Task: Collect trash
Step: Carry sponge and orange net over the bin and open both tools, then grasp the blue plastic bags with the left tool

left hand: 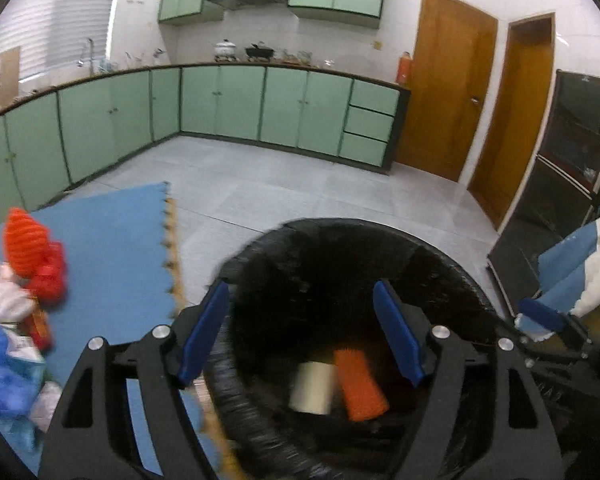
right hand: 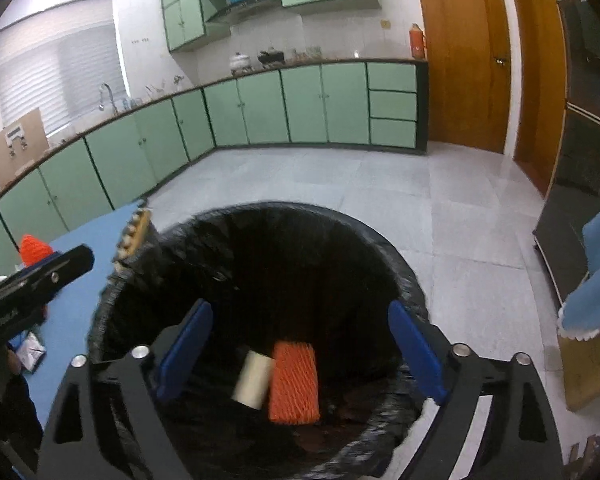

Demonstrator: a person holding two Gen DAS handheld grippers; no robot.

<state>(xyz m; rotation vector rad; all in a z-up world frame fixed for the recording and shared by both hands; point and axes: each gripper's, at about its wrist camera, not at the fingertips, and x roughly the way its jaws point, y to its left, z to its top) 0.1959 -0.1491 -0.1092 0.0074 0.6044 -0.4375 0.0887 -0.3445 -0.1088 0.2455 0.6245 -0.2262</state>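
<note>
Both grippers are over the bin [right hand: 112, 288], black liner, and both are spread wide with nothing between the pads. Left gripper [left hand: 300, 332], right gripper [right hand: 300, 350].

In the bin I count 2 pieces: one orange foam net sleeve [right hand: 294, 384] and one cream roll or cup-like piece [right hand: 254, 378], touching side by side at the bottom. Both are blurred, so I can't pin the cream one down further.

Remaining trash is on the blue foam mat [left hand: 112, 240], at the left edge of the left wrist view:
- orange/red net sleeves [left hand: 34, 256], looks like 2 bunched together, maybe more behind
- white crumpled plastic [left hand: 0, 300], 1 clump
- blue crumpled bag [left hand: 0, 372], 1 clump
- a small printed carton or wrapper [left hand: 24, 350] under it, count unclear

Handling, my read: all very light and soft. Net sleeves compress a lot, so I'd pinch mid-body with a deep close; the mesh should give good friction. Plastic bags are slippery and shapeless, so take a bunched fold rather than a flat edge, and expect neighbours to drag along. The carton is stiffer; grip across its narrow side. Nothing looks fragile.
</note>
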